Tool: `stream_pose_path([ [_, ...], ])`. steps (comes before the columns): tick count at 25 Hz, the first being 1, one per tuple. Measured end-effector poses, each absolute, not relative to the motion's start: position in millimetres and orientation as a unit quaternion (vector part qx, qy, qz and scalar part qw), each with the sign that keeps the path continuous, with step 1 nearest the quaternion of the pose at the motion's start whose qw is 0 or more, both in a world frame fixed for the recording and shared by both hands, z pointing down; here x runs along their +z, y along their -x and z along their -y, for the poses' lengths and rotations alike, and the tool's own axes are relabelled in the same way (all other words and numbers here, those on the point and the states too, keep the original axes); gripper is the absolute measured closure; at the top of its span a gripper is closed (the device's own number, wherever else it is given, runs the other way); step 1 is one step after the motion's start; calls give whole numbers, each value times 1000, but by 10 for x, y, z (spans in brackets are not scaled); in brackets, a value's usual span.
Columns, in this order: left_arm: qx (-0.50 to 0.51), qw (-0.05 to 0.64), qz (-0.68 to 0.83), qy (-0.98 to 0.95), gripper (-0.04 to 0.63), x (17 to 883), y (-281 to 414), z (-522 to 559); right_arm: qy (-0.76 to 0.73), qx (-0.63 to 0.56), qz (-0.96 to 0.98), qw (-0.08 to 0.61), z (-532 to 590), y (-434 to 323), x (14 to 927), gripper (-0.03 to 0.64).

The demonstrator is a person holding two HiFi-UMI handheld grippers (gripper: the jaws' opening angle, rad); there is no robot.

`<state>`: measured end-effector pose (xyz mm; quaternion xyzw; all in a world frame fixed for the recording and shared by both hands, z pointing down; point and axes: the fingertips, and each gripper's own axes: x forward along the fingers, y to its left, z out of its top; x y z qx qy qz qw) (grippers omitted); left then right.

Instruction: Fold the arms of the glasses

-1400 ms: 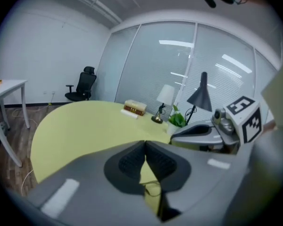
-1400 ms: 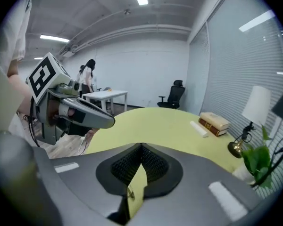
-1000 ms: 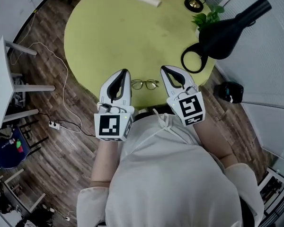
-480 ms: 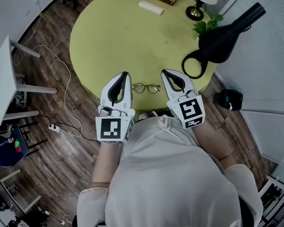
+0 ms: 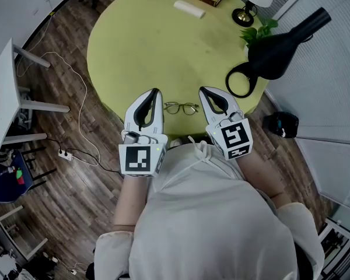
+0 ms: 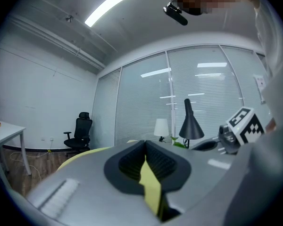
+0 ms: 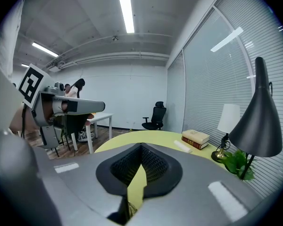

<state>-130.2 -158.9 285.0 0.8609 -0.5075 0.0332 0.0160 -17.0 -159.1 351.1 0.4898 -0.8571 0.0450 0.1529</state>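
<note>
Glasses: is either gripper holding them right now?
No, the glasses lie on the table between the left gripper and right gripper, both shut on nothing.

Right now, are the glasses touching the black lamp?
Apart. The head view shows bare green table between the glasses and the black lamp.

Left tongs (image 5: 154,91) shut, right tongs (image 5: 202,90) shut, both empty, side by side
</note>
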Motion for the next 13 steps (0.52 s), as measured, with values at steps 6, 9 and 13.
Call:
stream_pose_path([
  [6,33,22,513,-858,589,2845,1390,1632,-487,40,860,151,1617,253,3466,620],
  [9,33,24,515,-856,589,2873,1410,1648,-487,41,859,154,1634,262,3493,620],
  [13,35,26,515,-856,589,2927,1404,1664,-487,42,858,157,1653,254,3536,620],
])
